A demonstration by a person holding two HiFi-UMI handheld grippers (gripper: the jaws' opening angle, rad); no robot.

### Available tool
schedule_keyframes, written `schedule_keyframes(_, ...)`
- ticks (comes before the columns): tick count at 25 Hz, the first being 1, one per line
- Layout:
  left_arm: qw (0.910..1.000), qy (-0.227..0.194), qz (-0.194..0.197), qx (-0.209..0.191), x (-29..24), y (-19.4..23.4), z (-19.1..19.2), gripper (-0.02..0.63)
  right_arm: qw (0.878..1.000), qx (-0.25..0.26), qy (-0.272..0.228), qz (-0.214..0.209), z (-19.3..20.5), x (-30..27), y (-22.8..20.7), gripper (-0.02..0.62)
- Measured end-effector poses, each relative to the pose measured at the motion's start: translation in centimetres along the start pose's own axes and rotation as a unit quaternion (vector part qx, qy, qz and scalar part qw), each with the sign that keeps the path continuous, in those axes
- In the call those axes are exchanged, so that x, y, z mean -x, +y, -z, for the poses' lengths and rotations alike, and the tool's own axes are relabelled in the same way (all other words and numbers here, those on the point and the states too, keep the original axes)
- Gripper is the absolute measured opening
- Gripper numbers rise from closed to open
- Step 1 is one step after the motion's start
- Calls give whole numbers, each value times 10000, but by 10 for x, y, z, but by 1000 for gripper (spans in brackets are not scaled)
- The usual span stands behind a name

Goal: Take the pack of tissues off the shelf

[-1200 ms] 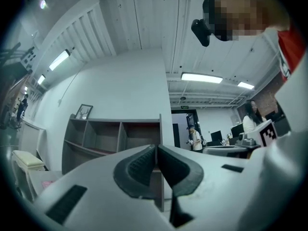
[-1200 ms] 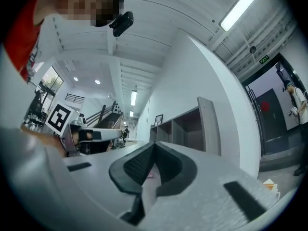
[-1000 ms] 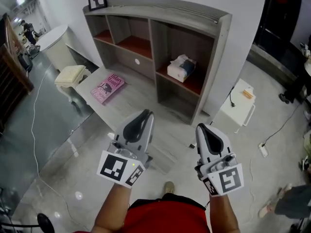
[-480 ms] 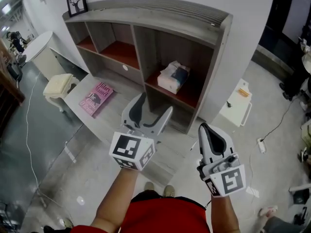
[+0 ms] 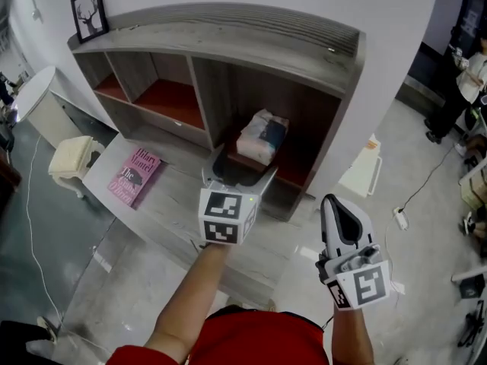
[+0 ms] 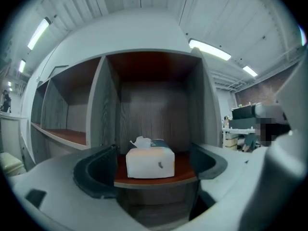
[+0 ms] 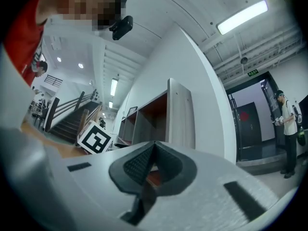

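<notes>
Left hand-held gripper (image 5: 242, 170): held out on a stretched arm in front of the right-hand compartment of the shelf, its marker cube towards the head camera. Its jaws are opening and stand wide apart. In the left gripper view (image 6: 152, 153) the pack of tissues shows in the gap between them, but the pads do not touch it and nothing is gripped.
Right hand-held gripper (image 5: 337, 204): held low and near the body, well apart from the shelf. In the right gripper view (image 7: 153, 159) the ribbed pads meet, jaws closed with nothing between them.
Pack of tissues (image 5: 261, 137): lies on the red-brown board of the right-hand compartment, one tissue sticking up from the top. It is white in the left gripper view (image 6: 150, 163), sits near the front edge of the board, and is just beyond the left jaws.
Shelf (image 5: 228, 36): grey wood against a white wall, with a curved top and several open compartments floored in red-brown. Another opening lies below the board that bears the pack.
Counter (image 5: 176, 198): a low grey surface that runs out in front of the shelf's left part.
Book (image 5: 135, 176): pink cover, flat on the counter, well left of the left hand-held gripper.
Picture frame (image 5: 89, 12): black, upright on the shelf's top at its left end.
Stool (image 5: 72, 157): cream cushion, on the floor left of the counter.
</notes>
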State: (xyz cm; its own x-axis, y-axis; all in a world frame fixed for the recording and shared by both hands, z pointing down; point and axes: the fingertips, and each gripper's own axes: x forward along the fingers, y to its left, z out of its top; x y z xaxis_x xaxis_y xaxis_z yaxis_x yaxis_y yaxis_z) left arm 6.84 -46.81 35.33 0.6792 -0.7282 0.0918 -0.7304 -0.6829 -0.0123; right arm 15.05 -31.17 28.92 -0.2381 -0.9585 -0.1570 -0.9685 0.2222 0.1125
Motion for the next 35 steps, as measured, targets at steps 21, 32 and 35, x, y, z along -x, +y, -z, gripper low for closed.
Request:
schedule_keyframes(21, 9976, 669, 146, 129, -62, 9, 34, 440, 9962, 74, 377, 777, 20, 19, -33, 5)
schedule_keyframes(32, 9997, 216, 134, -13, -10, 8, 13, 420, 9985, 32, 244, 488, 12, 15, -11, 5)
schedule_keyframes(35, 9999, 62, 132, -73, 17, 4, 4, 420, 9992, -10, 175, 355, 9, 15, -2, 5)
